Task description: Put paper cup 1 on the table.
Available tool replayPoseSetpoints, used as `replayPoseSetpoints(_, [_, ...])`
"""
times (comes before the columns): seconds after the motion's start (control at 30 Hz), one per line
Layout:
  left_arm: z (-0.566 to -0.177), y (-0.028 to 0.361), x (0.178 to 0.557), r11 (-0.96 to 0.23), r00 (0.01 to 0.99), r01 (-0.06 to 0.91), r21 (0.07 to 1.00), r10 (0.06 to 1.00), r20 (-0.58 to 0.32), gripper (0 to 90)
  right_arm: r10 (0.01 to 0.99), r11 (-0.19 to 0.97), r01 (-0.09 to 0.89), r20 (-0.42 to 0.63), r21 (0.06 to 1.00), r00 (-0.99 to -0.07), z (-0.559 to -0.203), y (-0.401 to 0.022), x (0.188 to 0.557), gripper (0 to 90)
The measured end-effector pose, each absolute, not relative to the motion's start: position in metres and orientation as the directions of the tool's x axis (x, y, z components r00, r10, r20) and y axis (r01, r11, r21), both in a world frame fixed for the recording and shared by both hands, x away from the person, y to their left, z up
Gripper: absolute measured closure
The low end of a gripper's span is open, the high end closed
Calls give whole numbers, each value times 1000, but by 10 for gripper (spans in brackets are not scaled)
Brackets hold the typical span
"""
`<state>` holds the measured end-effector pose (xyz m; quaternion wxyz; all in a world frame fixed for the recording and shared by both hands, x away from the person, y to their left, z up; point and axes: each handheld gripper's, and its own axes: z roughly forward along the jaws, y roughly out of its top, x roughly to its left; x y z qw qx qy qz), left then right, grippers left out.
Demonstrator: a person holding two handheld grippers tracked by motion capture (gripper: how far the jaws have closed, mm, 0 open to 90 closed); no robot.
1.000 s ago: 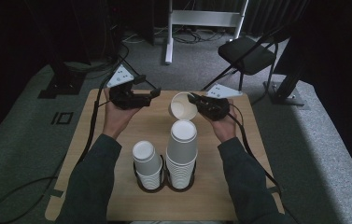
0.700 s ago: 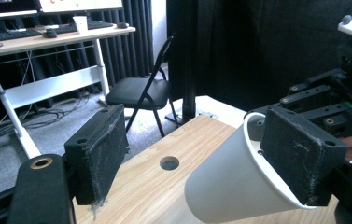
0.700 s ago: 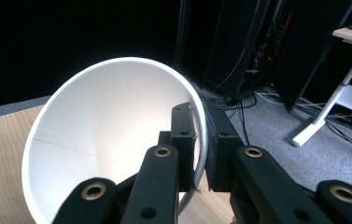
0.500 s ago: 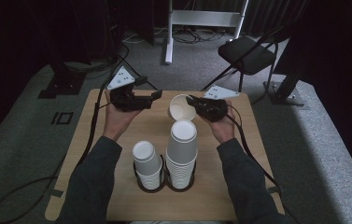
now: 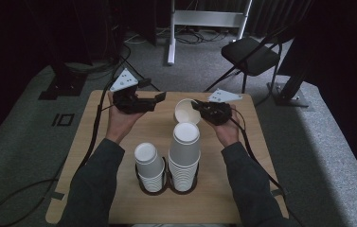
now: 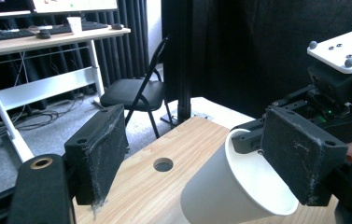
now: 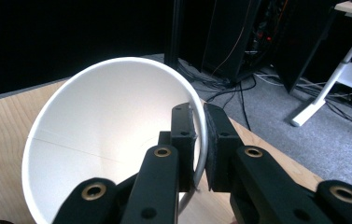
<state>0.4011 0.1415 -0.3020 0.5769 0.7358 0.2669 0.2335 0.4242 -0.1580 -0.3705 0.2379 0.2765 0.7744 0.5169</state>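
Grey carpet is seen all around a small wooden table (image 5: 119, 189), and a black folding chair (image 5: 252, 54) stands past its far right corner. A white paper cup (image 5: 184, 111) is held above the far middle of the table. It is pinched at its rim by the right gripper (image 5: 196, 106), with one jaw inside the cup and one outside, as seen in the right gripper view (image 7: 200, 149). The cup is tipped on its side, so its long line runs nearly level. Its open mouth is turned toward the person and the right gripper, and its bottom points toward the left gripper (image 5: 159, 97). The left gripper is held just left of the cup with its jaws apart and nothing gripped; in the left gripper view (image 6: 201, 158) the cup (image 6: 229, 191) is seen near one jaw, not squeezed. Two stacks of upside-down cups are stood near the table's near edge: a short stack (image 5: 148, 163) and a tall stack (image 5: 184, 156). No writing can be read on the cups.
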Motion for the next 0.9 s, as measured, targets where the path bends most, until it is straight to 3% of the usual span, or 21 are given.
replayPoseSetpoints(0.9, [-301, 141, 399, -185, 756, 119, 976, 654, 32, 226, 692, 344, 266, -52, 901, -720, -396, -167, 429, 839])
